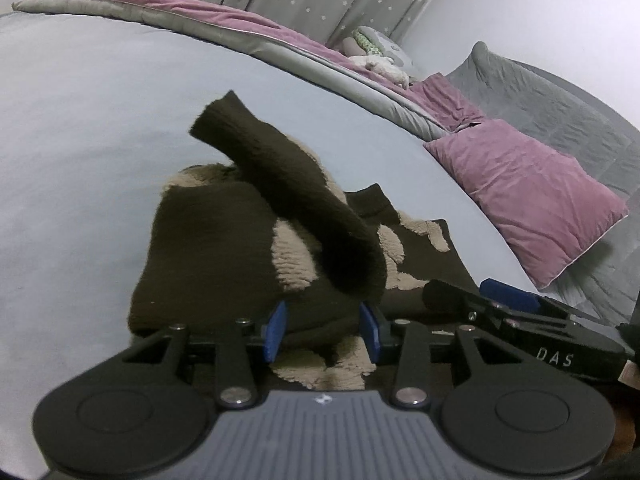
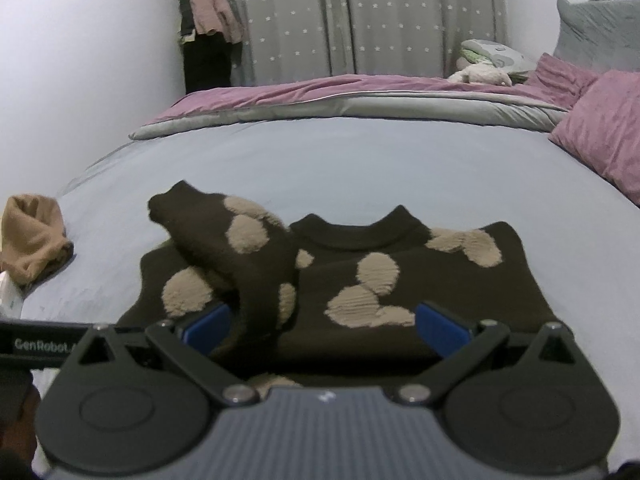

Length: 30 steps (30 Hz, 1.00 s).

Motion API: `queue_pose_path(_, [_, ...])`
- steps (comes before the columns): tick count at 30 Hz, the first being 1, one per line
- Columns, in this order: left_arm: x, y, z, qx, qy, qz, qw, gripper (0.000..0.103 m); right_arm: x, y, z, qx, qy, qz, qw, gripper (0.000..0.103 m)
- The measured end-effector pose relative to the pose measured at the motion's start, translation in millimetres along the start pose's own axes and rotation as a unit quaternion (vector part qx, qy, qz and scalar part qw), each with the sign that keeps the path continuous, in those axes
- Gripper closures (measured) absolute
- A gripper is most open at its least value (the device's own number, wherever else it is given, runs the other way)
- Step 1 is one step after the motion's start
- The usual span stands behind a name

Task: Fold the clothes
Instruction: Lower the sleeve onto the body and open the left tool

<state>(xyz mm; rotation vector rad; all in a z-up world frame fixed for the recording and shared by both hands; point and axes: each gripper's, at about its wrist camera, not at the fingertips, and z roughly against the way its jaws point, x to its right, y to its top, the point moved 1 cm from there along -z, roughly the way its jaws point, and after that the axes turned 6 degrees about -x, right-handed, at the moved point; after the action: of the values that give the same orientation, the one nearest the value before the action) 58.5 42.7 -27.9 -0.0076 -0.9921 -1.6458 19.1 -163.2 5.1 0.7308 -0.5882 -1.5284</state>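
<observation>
Only the right wrist view shows the tan garment (image 2: pixel 34 236) bunched at the bed's (image 2: pixel 320 152) left edge, far left of the sweater (image 2: pixel 400 276), and dark and pink clothes (image 2: pixel 210 36) hanging by the starred curtain (image 2: pixel 360 16) behind it. Only the left wrist view shows the right hand-held gripper (image 1: pixel 508 300) lying just right of the sweater (image 1: pixel 208 256), and a grey cushion (image 1: pixel 540 92) beyond the purple pillow (image 1: pixel 528 196).

The sweater lies on the pale blue bed sheet, dark brown knit with fuzzy beige blotches, collar away from the camera, one sleeve (image 2: pixel 224 248) folded diagonally across its front.

The left hand-held gripper (image 1: pixel 322 330) has blue pads close around the sleeve's (image 1: pixel 296 200) near end, pinching it. The right hand-held gripper (image 2: pixel 324 322) is spread wide over the sweater's near hem.
</observation>
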Motion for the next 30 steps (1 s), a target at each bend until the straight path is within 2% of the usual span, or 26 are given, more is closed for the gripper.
queue_pose_path(13, [-32.6, 4.7, 16.3, 0.022, 0.007, 0.044, 0.9988, 0.063, -32.1, 5.4, -5.0, 0.008, 0.002, 0.025, 1.0, 0.001])
queue_pose_path(20, [-42.0, 9.7, 17.9, 0.033, 0.033, 0.058, 0.9972, 0.063, -53.8, 11.8, -14.2, 0.014, 0.002, 0.061, 0.998, 0.008])
queue_pose_path(27, [-53.6, 13.9, 17.6, 0.038, 0.047, 0.082, 0.9948, 0.063, -76.1, 15.5, -24.2, 0.02, 0.005, 0.102, 0.995, 0.011])
queue_pose_path(30, [-59.0, 16.2, 17.5, 0.039, 0.064, 0.092, 0.9929, 0.063, -84.8, 16.7, -29.3, 0.02, 0.012, 0.117, 0.993, 0.016])
